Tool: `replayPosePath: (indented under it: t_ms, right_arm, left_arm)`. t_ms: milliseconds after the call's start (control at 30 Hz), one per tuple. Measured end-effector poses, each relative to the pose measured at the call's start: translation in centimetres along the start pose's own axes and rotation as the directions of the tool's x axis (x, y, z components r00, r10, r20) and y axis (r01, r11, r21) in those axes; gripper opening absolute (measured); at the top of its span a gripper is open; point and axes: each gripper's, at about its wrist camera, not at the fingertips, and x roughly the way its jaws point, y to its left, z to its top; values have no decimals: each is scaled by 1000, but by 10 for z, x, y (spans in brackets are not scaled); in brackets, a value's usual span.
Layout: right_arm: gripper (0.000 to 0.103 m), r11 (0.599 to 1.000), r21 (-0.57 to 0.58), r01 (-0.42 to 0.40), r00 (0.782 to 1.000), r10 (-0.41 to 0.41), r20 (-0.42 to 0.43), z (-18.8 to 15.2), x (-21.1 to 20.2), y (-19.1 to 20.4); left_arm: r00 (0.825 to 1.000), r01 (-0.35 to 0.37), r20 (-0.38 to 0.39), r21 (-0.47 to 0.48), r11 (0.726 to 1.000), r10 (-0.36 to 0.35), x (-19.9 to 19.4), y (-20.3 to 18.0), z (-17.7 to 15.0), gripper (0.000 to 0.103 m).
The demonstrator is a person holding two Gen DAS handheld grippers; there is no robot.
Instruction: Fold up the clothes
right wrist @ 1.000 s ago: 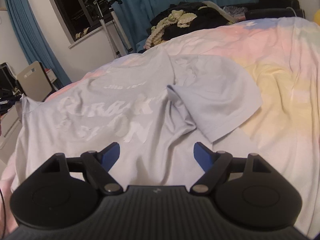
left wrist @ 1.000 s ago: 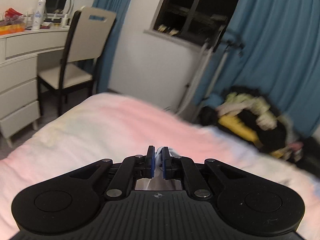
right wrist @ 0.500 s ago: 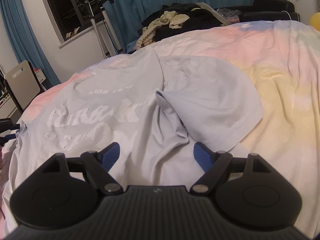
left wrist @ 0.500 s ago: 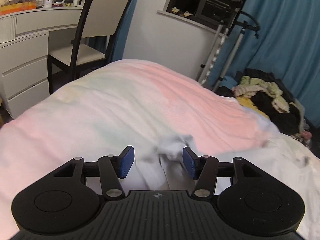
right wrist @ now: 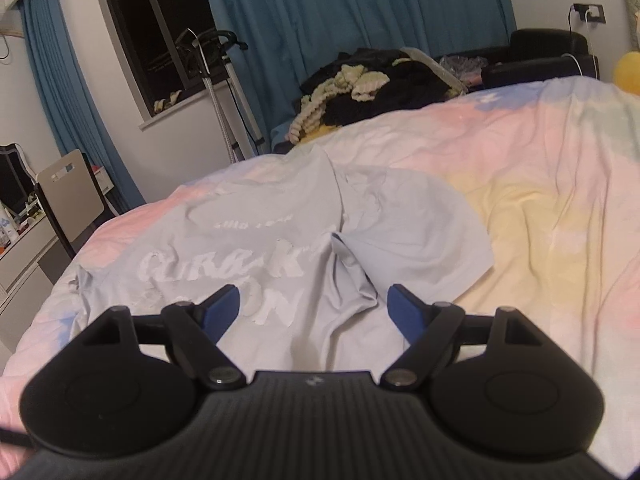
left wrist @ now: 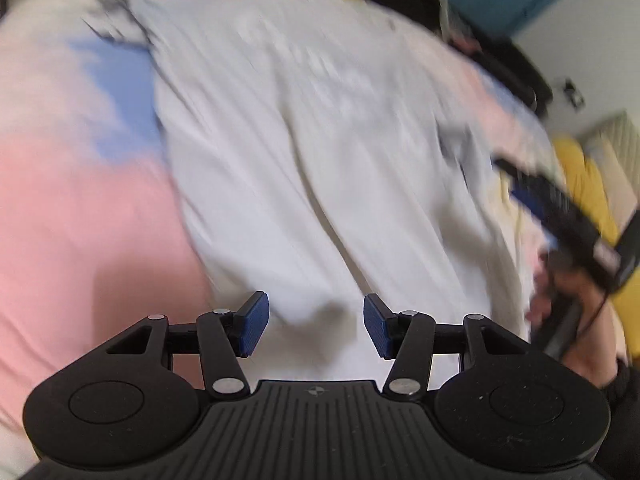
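The left gripper (left wrist: 316,324), having let go of the wrinkled grey T-shirt (right wrist: 280,248), gaped empty above it; the right gripper (right wrist: 314,308) stayed wide apart.

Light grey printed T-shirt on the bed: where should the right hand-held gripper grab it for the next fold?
Pinch the hem of the flat-lying short sleeve on the light grey printed T-shirt, approaching from the yellow-tinted bedcover side; that free edge lies exposed.
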Motion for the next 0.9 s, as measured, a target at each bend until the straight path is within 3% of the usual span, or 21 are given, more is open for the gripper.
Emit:
replayPosePath:
  t_ms: [100, 167, 233, 267, 300, 467, 633, 733, 800, 900]
  right_arm:
    - [82, 1000, -5, 6, 1000, -5, 6, -2, -13, -2]
    - [82, 1000, -5, 11, 1000, -11, 9, -4, -20, -5]
    - [82, 1000, -6, 18, 1000, -18, 14, -5, -25, -9]
    - [82, 1000, -4, 21, 1000, -21, 13, -5, -26, -11]
    - [82, 1000, -1, 24, 1000, -24, 11, -6, -28, -12]
    - [82, 1000, 17, 22, 1000, -22, 5, -7, -32, -17]
    - [82, 1000, 2, 5, 1000, -5, 4, -7, -31, -10]
    - [82, 1000, -19, -3, 1000, 3, -6, -9, -29, -6]
    - [82, 999, -33, -7, 1000, 7, -18, -11, -28, -3]
    - [82, 998, -55, -16, 1000, 15, -24, -13, -30, 2]
  left_arm:
    - [997, -49, -53, 53, 997, 52, 22, -18, -15, 56]
    - [995, -77, -60, 31, 997, 79, 33, -16, -17, 56]
    - [995, -76, -61, -7, 997, 75, 38, -9, -18, 38]
    - [996, -74, -59, -14, 997, 73, 37, -6, -17, 8]
    - [997, -66, -53, -28, 997, 65, 32, -4, -18, 4]
    - [998, -55, 28, -44, 998, 56, -23, 14, -22, 3]
    - [982, -164, 84, -61, 985, 169, -76, 50, -30, 3]
    - [964, -252, 71, -53, 966, 255, -84, 57, -34, 3]
    - [963, -260, 66, -46, 964, 263, -77, 56, -36, 4]
    - [953, -277, 124, -22, 961, 278, -79, 47, -34, 5]
